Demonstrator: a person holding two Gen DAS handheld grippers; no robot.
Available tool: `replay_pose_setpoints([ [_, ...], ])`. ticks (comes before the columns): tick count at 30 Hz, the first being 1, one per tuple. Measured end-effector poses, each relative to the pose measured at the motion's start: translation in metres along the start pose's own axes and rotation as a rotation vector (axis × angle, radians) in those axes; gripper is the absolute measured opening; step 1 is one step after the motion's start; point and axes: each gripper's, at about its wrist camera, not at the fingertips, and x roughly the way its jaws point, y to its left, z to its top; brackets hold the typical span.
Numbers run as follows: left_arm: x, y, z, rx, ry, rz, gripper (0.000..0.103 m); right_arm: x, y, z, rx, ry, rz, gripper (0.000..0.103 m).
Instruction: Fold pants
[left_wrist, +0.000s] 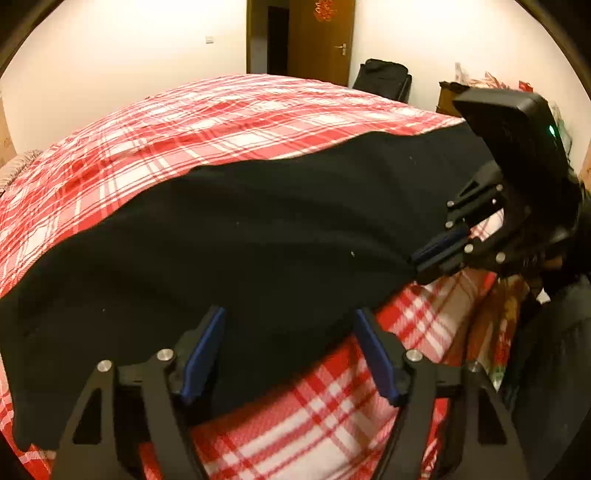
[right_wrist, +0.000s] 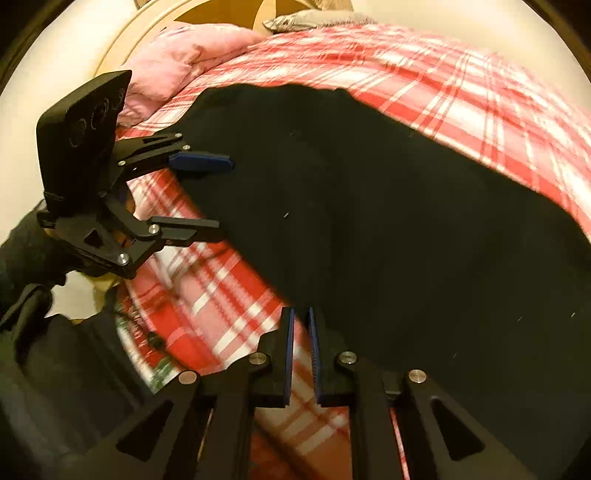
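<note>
The black pants lie spread across a red and white plaid bedspread. My left gripper is open, its blue-padded fingers straddling the near edge of the pants. My right gripper appears at the right of the left wrist view, pinched on the pants' edge. In the right wrist view the pants fill the middle and right. My right gripper is shut on the pants' near edge. The left gripper shows at the left, open around the cloth edge.
A pink pillow and a grey cloth lie at the head of the bed. A brown door, a black bag and cluttered furniture stand beyond the bed. The bed edge runs just below both grippers.
</note>
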Motion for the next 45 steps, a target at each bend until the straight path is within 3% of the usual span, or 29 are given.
replay_pose_setpoints([
  [3, -0.009, 0.003, 0.007, -0.026, -0.019, 0.000, 0.074, -0.011, 0.001, 0.007, -0.033, -0.029, -0.025, 0.009],
  [7, -0.025, 0.011, 0.025, -0.058, -0.108, 0.011, 0.074, -0.038, -0.014, 0.033, -0.005, -0.106, -0.026, 0.013],
  [8, -0.026, 0.014, 0.029, -0.069, -0.124, 0.016, 0.074, -0.042, -0.019, 0.039, 0.004, -0.118, -0.027, 0.025],
  [9, -0.024, 0.017, 0.032, -0.083, -0.133, 0.014, 0.074, -0.047, -0.025, 0.047, 0.017, -0.134, -0.026, 0.045],
  [10, -0.021, 0.021, 0.035, -0.096, -0.136, 0.012, 0.074, -0.053, -0.032, 0.058, 0.036, -0.157, -0.019, 0.051],
  [15, 0.013, 0.017, 0.031, -0.100, -0.059, -0.029, 0.074, -0.056, -0.053, 0.102, 0.106, -0.206, -0.002, 0.053],
  [17, 0.022, 0.001, 0.021, -0.043, -0.040, 0.003, 0.079, -0.046, -0.056, 0.118, 0.145, -0.208, 0.029, 0.053],
  [19, 0.025, -0.018, 0.011, 0.050, -0.021, 0.052, 0.091, -0.031, -0.062, 0.135, 0.187, -0.197, 0.061, 0.053],
  [23, 0.017, -0.018, 0.006, 0.031, -0.018, 0.014, 0.094, 0.006, -0.072, 0.161, 0.273, -0.153, 0.141, 0.049],
  [27, -0.004, 0.004, 0.008, -0.084, -0.064, -0.023, 0.094, 0.036, -0.085, 0.175, 0.369, -0.115, 0.199, 0.043],
  [31, -0.029, 0.028, 0.008, -0.129, -0.124, 0.060, 0.094, 0.059, -0.097, 0.180, 0.449, -0.059, 0.248, 0.039],
  [33, -0.036, 0.043, 0.006, -0.152, -0.137, 0.120, 0.094, 0.067, -0.098, 0.180, 0.468, -0.040, 0.298, 0.021],
  [35, -0.036, 0.058, 0.003, -0.184, -0.122, 0.161, 0.094, 0.070, -0.096, 0.178, 0.477, -0.037, 0.333, 0.016],
  [37, -0.036, 0.072, -0.003, -0.219, -0.111, 0.204, 0.094, 0.066, -0.092, 0.178, 0.472, -0.061, 0.329, 0.009],
  [42, -0.036, 0.094, -0.018, -0.291, -0.088, 0.251, 0.094, 0.032, -0.081, 0.182, 0.440, -0.193, 0.301, 0.006],
  [45, -0.032, 0.101, -0.022, -0.318, -0.071, 0.276, 0.095, 0.020, -0.077, 0.186, 0.416, -0.237, 0.224, 0.005],
])
